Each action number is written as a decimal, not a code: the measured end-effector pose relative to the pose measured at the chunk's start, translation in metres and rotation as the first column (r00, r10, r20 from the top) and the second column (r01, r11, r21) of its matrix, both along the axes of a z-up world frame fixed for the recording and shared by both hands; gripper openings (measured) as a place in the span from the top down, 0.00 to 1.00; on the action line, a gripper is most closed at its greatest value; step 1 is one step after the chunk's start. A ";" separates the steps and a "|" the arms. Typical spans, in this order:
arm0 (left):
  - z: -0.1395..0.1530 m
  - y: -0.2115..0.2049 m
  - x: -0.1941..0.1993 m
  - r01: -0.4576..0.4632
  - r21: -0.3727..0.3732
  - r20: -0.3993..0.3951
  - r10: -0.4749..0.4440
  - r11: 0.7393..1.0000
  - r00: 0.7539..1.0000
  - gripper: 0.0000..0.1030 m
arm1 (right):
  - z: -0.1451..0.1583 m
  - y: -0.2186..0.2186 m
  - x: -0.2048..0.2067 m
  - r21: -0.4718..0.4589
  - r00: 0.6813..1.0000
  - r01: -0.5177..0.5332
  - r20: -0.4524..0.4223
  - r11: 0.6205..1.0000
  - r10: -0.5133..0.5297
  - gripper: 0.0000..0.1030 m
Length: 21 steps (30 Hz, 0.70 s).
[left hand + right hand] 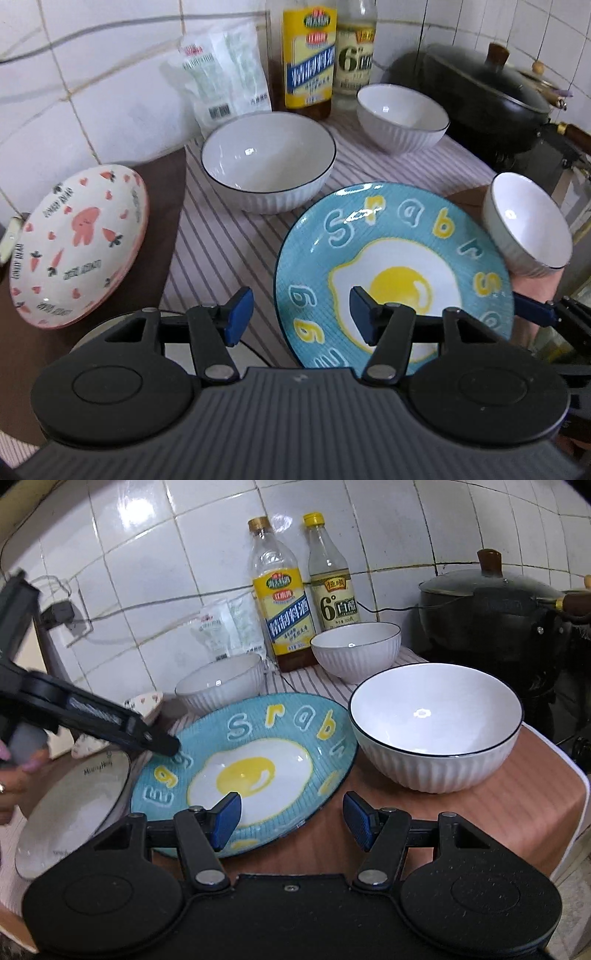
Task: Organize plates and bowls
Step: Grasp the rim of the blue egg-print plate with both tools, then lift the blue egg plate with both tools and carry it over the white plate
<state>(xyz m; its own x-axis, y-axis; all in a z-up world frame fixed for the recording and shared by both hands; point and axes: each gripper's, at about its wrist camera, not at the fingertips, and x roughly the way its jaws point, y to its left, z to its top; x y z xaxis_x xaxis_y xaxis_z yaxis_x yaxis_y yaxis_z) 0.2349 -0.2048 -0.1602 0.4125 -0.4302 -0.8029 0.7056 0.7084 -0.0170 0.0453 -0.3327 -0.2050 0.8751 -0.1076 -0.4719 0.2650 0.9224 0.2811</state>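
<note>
While both tools hung above the counter, the blue fried-egg plate (pixel 258 760) lay flat and face up at near centre, partly on the striped cloth (pixel 221 236), just left of the nearest ribbed white bowl (pixel 436 731); its lettering read from the near side; being round, it had no long axis; judged glazed ceramic, stiff, slippery and breakable, best taken at the rim, one finger above and one beneath; left gripper (pixel 301 314) spread, holding nothing; right gripper (pixel 291 821) spread, straddling the plate's near rim without visible contact; pink carrot-print plate (pixel 77 243) far left; two more ribbed bowls (pixel 267 162) (pixel 402 118) farther back; a white plate (pixel 70 805) at near left.
</note>
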 end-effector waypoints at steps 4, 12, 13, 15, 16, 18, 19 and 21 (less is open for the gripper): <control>-0.009 -0.009 0.013 0.040 0.016 -0.037 -0.039 0.999 0.999 0.47 | -0.003 -0.003 0.005 0.041 1.000 0.029 0.004 0.999 -0.029 0.37; -0.021 -0.017 0.023 0.065 0.066 -0.074 -0.060 0.996 0.995 0.73 | -0.007 -0.003 0.014 0.044 0.996 0.084 -0.015 0.995 -0.084 0.57; -0.020 -0.017 0.023 0.061 0.068 -0.074 -0.056 0.996 0.996 0.74 | -0.008 -0.003 0.013 0.049 0.995 0.099 -0.010 0.994 -0.098 0.60; -0.020 -0.015 0.020 0.063 0.075 -0.066 -0.059 0.995 0.996 0.75 | -0.010 -0.003 0.011 0.042 0.994 0.106 -0.001 0.993 -0.106 0.67; -0.020 -0.015 0.020 0.067 0.078 -0.061 -0.062 0.995 0.996 0.75 | -0.011 -0.003 0.011 0.030 0.993 0.114 -0.005 0.993 -0.114 0.71; -0.020 -0.016 0.020 0.066 0.083 -0.063 -0.061 0.994 0.996 0.76 | -0.012 -0.005 0.011 0.038 0.993 0.116 -0.001 0.993 -0.116 0.71; -0.020 -0.017 0.021 0.063 0.084 -0.069 -0.057 0.994 0.996 0.76 | -0.012 -0.006 0.011 0.047 0.993 0.119 -0.002 0.992 -0.119 0.72; -0.020 -0.017 0.024 0.056 0.082 -0.086 -0.049 0.995 0.995 0.76 | -0.012 -0.007 0.013 0.063 0.993 0.119 -0.010 0.991 -0.118 0.72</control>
<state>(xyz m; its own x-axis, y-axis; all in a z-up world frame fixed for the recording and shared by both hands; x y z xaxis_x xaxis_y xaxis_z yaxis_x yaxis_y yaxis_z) 0.2588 -0.2220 -0.1797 0.3204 -0.3792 -0.8681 0.7406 0.6716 -0.0200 0.0581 -0.3398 -0.2170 0.8551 -0.1799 -0.4863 0.3732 0.8646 0.3364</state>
